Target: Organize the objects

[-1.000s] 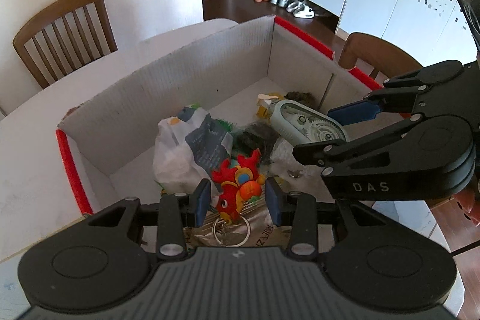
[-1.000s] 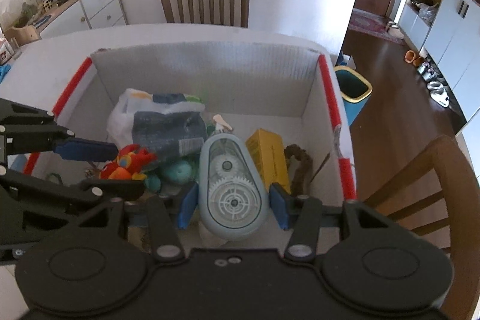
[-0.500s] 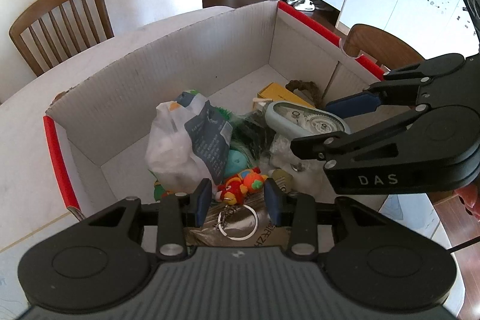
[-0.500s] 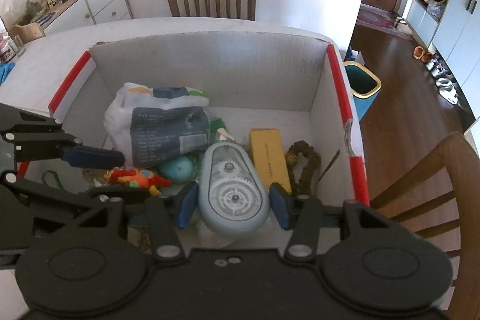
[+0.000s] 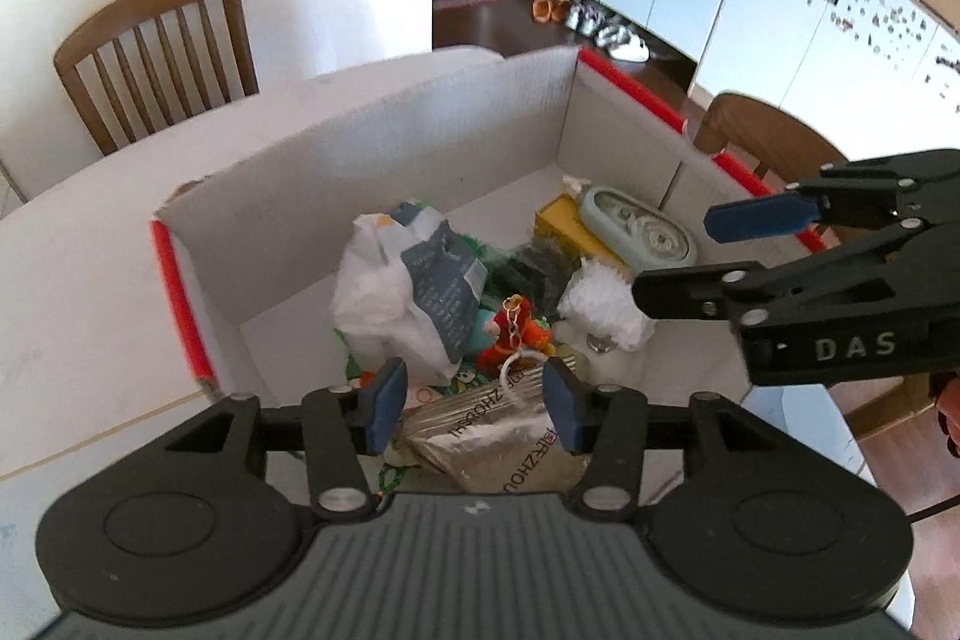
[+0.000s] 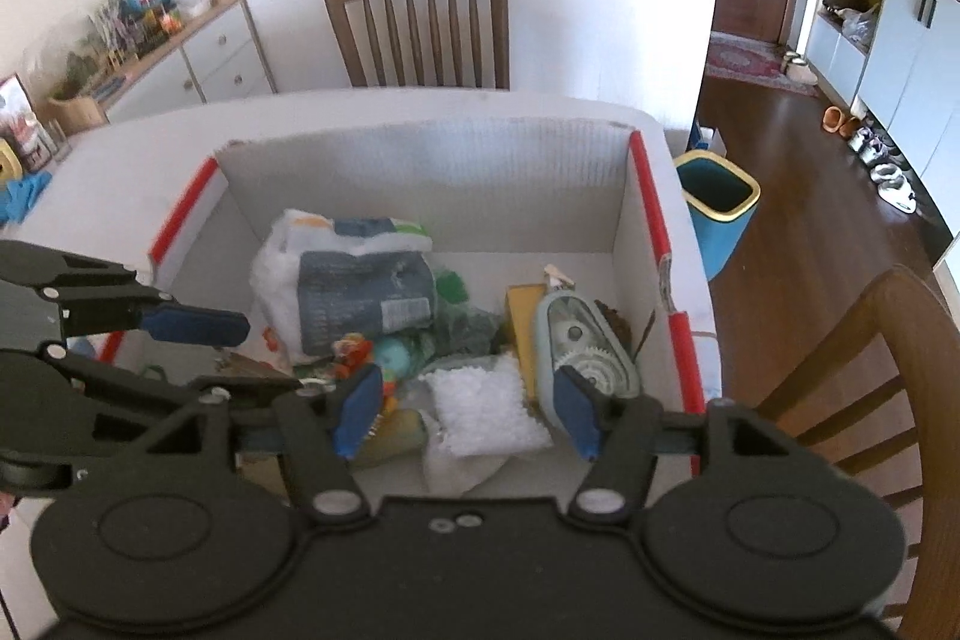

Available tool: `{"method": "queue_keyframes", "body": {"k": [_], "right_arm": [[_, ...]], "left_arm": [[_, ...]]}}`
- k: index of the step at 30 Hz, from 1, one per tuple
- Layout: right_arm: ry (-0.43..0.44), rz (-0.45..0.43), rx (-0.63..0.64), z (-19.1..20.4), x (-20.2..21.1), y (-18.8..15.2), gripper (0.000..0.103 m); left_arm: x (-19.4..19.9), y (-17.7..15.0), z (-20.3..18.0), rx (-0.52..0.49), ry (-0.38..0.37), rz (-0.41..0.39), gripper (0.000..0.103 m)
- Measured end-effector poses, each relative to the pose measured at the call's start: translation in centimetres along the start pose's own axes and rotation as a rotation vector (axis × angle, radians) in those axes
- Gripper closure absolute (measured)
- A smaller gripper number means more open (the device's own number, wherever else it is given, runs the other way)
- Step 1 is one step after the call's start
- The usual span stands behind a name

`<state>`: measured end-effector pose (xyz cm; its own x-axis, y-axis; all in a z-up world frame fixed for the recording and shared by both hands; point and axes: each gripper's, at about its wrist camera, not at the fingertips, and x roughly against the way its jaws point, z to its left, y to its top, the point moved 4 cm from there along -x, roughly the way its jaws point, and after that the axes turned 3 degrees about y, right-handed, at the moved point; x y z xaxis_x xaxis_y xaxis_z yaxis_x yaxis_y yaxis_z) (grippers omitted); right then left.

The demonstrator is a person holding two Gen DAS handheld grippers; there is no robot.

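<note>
A white cardboard box [image 5: 372, 160] [image 6: 420, 172] with red-taped edges stands on the white table. In it lie a red toy keychain [image 5: 516, 325] [image 6: 354, 349], a pale blue gear-window tape dispenser [image 5: 636, 226] [image 6: 585, 340], a white and grey plastic bag [image 5: 414, 292] [image 6: 354, 286], a yellow box [image 5: 555, 220] [image 6: 519, 316] and a white foam pack [image 5: 603, 301] [image 6: 480, 400]. My left gripper [image 5: 474, 403] is open and empty above the box's near edge. My right gripper [image 6: 468, 415] is open and empty above the box's near right part.
A silver foil packet [image 5: 504, 436] lies under my left gripper. Wooden chairs stand behind the table [image 5: 156, 46] [image 6: 420, 22] and at the right [image 6: 870, 376]. A blue bin [image 6: 717, 208] stands on the floor to the right of the table.
Both grippers opened and drew back up. The red toy keychain and the tape dispenser dropped out of the jaws and now lie in the box.
</note>
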<state>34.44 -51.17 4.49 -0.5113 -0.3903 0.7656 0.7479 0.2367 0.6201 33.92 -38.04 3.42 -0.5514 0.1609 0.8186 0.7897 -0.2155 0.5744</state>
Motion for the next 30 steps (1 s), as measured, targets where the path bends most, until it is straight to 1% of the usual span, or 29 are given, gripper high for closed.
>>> {"method": "queue_keyframes", "body": {"k": [4,10,12,14,19,22,24,27,29,30], "right_arm": [[0.019,-0.053,-0.015,0.7,1.9,-0.2,0.04],[0.016,-0.124,-0.027,2.9,4.4,-0.7,0.039],[0.006,-0.142,-0.026,3.7,5.1,-1.1,0.038],[-0.001,-0.156,-0.017,4.6,5.8,-1.4,0.034],[-0.017,-0.192,-0.019,6.6,6.9,-2.3,0.031],[-0.024,-0.207,-0.025,7.6,7.4,-2.7,0.029],[-0.025,-0.22,-0.026,8.4,7.7,-3.1,0.027],[-0.024,-0.233,-0.025,9.5,8.0,-3.6,0.026],[-0.034,-0.247,-0.021,10.2,8.1,-3.7,0.021],[-0.034,-0.255,-0.019,10.7,8.2,-3.8,0.02]], "left_arm": [[2.1,-0.5,0.9,0.025,0.006,-0.049,0.049],[5.3,-1.2,2.4,0.059,0.0,-0.128,0.045],[6.3,-1.5,2.8,0.065,-0.002,-0.15,0.044],[7.1,-1.9,3.2,0.062,-0.001,-0.169,0.043],[9.3,-2.9,4.3,0.058,0.015,-0.231,0.042],[10.4,-3.4,5.1,0.062,0.015,-0.258,0.036],[11.0,-3.7,5.6,0.062,0.015,-0.276,0.035],[11.7,-4.2,6.2,0.067,0.02,-0.292,0.028],[12.3,-4.6,6.7,0.076,0.013,-0.303,0.023],[12.4,-4.7,6.9,0.078,0.012,-0.307,0.022]]}}
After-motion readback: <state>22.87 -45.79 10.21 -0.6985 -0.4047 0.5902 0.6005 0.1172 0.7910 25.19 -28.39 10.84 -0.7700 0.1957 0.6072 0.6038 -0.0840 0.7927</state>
